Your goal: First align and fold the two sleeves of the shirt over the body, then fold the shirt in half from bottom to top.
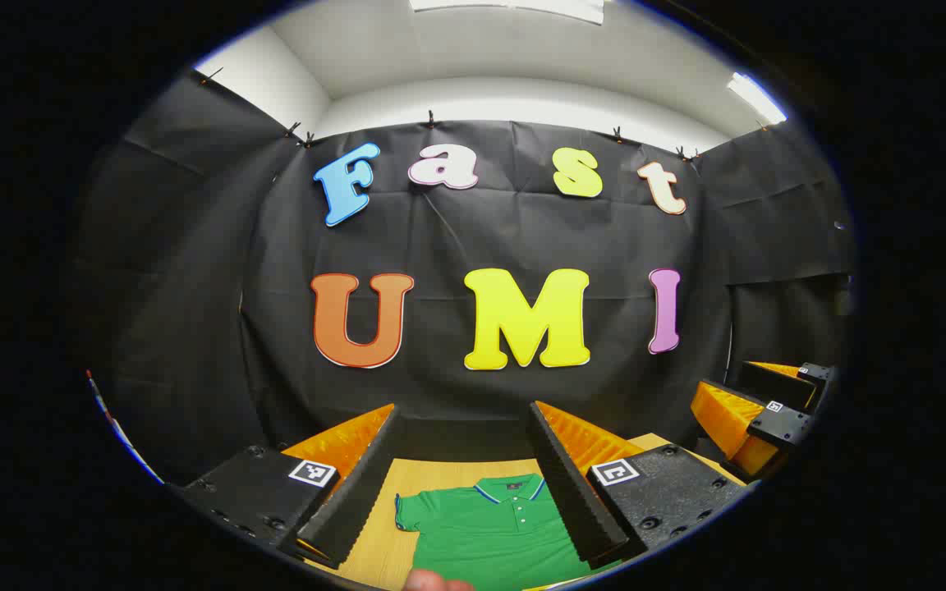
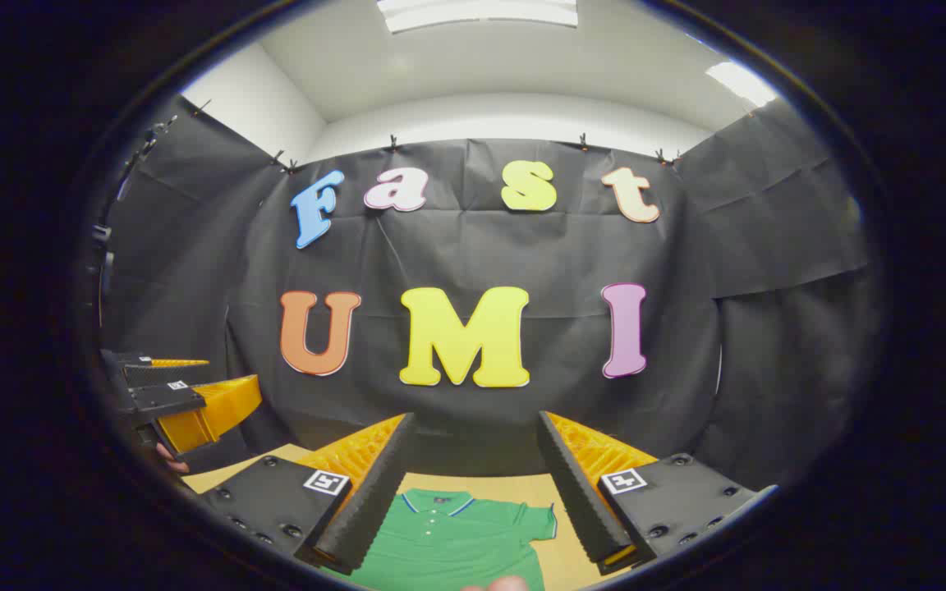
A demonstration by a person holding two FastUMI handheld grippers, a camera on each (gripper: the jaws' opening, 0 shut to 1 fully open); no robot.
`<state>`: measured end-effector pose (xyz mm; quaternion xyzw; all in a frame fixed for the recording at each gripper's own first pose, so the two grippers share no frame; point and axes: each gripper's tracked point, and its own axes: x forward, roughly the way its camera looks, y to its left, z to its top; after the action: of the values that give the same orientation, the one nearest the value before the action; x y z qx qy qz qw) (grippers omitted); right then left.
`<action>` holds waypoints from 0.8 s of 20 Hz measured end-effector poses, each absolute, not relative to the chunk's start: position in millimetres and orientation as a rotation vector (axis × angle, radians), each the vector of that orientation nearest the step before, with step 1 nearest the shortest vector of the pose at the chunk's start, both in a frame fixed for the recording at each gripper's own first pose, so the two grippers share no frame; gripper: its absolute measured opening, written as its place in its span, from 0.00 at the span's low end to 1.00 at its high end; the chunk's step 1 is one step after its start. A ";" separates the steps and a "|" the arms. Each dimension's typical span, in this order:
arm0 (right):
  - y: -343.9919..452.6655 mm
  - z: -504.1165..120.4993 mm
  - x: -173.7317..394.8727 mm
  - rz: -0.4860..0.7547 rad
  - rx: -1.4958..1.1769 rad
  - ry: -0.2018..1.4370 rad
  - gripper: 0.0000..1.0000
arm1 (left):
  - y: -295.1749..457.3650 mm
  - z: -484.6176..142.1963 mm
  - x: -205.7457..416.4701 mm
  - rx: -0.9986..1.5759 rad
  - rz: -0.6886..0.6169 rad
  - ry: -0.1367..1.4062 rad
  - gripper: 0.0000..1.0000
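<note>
Green cloth lies flat below me: the polo shirt is spread on the wooden table, collar toward the black cloth wall, both short sleeves still out to the sides and nothing folded yet.

My left gripper hangs above the shirt with its fingers spread wide and nothing between them; through the gap I see the shirt's collar, its button placket and one sleeve reaching toward the table's bare wood. At the bottom edge, just over the shirt's lower part, a bit of my hand peeks in.

My right gripper is likewise parted and empty, held over the shirt. Between its fingers I see the collar and the other sleeve, lying flat on the table.

In the left gripper view, the right gripper floats off to the shirt's side, above the table. In the right gripper view, the left gripper sits at the shirt's opposite side, also raised.
</note>
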<state>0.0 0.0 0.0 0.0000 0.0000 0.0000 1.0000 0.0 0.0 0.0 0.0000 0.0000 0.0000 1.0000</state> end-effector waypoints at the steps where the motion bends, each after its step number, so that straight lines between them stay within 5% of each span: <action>1: 3.4 0.3 0.8 0.007 -0.004 -0.001 0.94 | 1.6 -0.7 -1.8 -0.001 0.001 0.004 0.97; 16: 43.1 -11.3 5.2 0.092 -0.014 0.058 0.95 | 24.5 1.7 -12.4 0.002 0.057 0.008 0.97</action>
<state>5.2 43.1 -11.3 -0.0068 0.0289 0.0459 0.9985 -12.4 24.5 1.7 0.0012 0.0039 0.0283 0.9996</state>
